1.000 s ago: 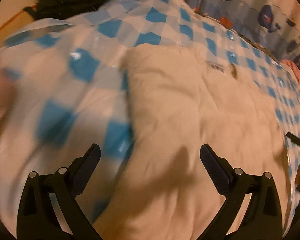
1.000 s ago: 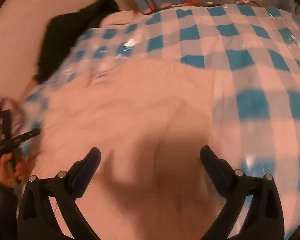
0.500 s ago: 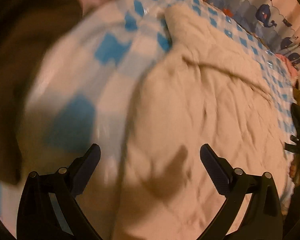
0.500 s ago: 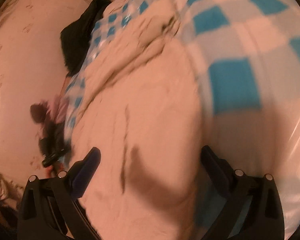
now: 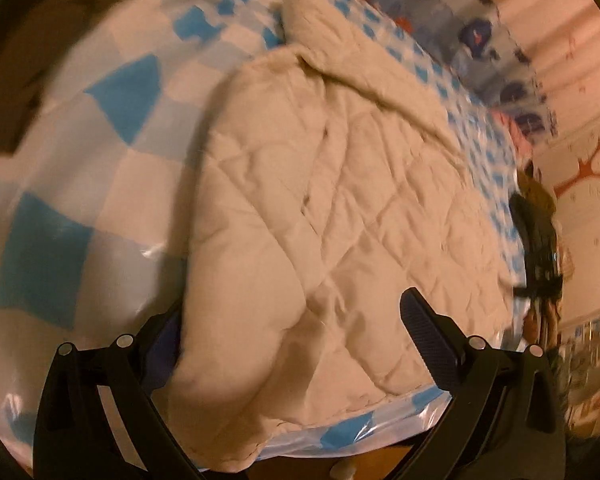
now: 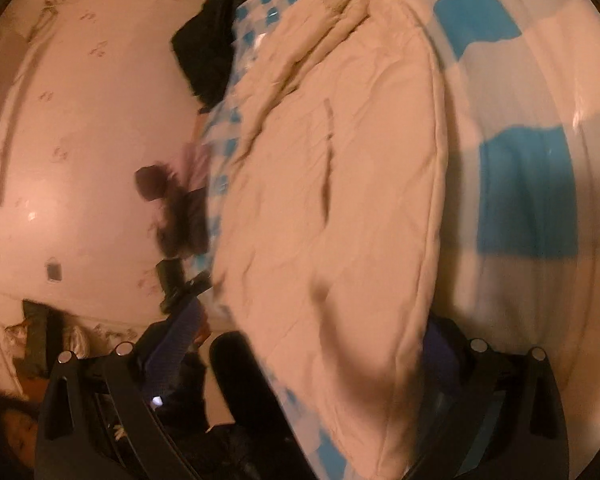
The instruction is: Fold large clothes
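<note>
The checked cloth (image 5: 112, 184), blue and white with a shiny plastic cover, fills most of both views, and on it the cream quilted garment (image 5: 340, 208) is laid, which occupies the centre of the left wrist picture and runs from the top centre to the bottom right of the right wrist picture (image 6: 340, 208). A dark garment (image 6: 208, 52) is seen at the upper centre of the right view, and a whale-printed fabric (image 5: 476, 40) at the upper right of the left view. The left gripper (image 5: 296, 336) is held spread at the bottom of its frame, with the near edge of the cream garment between the fingers; one finger is partly hidden under the fabric, and no pinch is made yet. The right gripper (image 6: 308, 364) is also spread wide, and the padded edge is seen lying across its gap. The step in hand is judged to be the taking of the near edge at two points. For the next move, both grippers should probably be closed on the thick edge, deep enough that the padding does not slip out, before it is lifted and carried over. Compared with the pictures of half a second ago, both grippers have been brought lower and closer to the edge, which now enters between the fingers.
</note>
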Available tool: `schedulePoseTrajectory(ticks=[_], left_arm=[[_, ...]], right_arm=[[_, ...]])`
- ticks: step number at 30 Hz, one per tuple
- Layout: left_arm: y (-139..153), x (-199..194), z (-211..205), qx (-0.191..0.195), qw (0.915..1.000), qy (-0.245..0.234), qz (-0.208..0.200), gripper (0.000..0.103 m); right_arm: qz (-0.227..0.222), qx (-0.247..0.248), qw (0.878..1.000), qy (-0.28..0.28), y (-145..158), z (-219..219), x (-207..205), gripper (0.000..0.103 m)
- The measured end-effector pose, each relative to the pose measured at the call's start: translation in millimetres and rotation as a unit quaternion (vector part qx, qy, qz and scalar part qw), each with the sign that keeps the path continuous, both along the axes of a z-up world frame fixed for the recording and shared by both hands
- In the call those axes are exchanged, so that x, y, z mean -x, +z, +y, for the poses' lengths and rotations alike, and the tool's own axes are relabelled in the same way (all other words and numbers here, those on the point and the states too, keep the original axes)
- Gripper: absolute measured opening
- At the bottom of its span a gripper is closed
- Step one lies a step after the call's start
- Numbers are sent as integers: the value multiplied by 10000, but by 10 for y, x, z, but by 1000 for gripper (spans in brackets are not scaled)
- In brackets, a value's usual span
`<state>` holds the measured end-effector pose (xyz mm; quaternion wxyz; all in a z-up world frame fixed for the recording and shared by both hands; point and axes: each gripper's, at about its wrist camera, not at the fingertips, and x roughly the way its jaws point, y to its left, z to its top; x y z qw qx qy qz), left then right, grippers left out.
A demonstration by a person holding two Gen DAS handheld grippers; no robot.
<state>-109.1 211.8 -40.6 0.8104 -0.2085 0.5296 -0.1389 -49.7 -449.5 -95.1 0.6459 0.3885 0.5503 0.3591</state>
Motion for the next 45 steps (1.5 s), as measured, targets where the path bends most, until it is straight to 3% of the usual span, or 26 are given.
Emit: schedulePoseTrajectory(ticks=[3,6,12,16,18,19,20,21,22,28,35,39,42,45], left_arm=[[-55,-1,15,-473,9987,160,117,96],[-122,40,31,-35,9995,64,320,96],[-138,143,14,-33,9987,-145,491,96],[-141,145,74,401,9979,-71,499,95],[-139,161,106,444,9979,-1,469,80],[-151,160,105,362,9980,-27,510,65],[-165,159,104,269,9982,-17,542,44],[-195,149,95,194,9981,-29,592,32],[-241,149,108,191,9975,-31,673,24],[-174,149,34,155,9983,67,563,10],[528,310,-108,429,9990,-110,-111,10],[777,494,-226,446,9981,-321,-270,10],[792,682,-269,394,9978,-478,-255,10],[575,878,-302,34,9977,-667,-61,11]], right_arm=[[186,381,9980,468,-60,171,90,96],[155,491,9960,728,-19,254,200,96],[204,690,9957,580,-94,330,212,96],[-19,805,9948,623,-73,392,249,96],[-37,787,9955,522,-80,366,253,96],[-79,847,9954,449,-73,366,266,91],[-150,1052,9937,350,-61,371,282,69],[-148,1223,9920,272,-74,352,293,50],[-81,1175,9929,144,-113,323,304,19],[-387,768,9961,-217,16,326,369,15],[-1023,366,9934,-355,523,327,525,14],[-1205,348,9918,-232,715,263,779,14],[-1188,450,9919,-67,767,186,1011,14],[-923,675,9934,120,624,163,1187,16]])
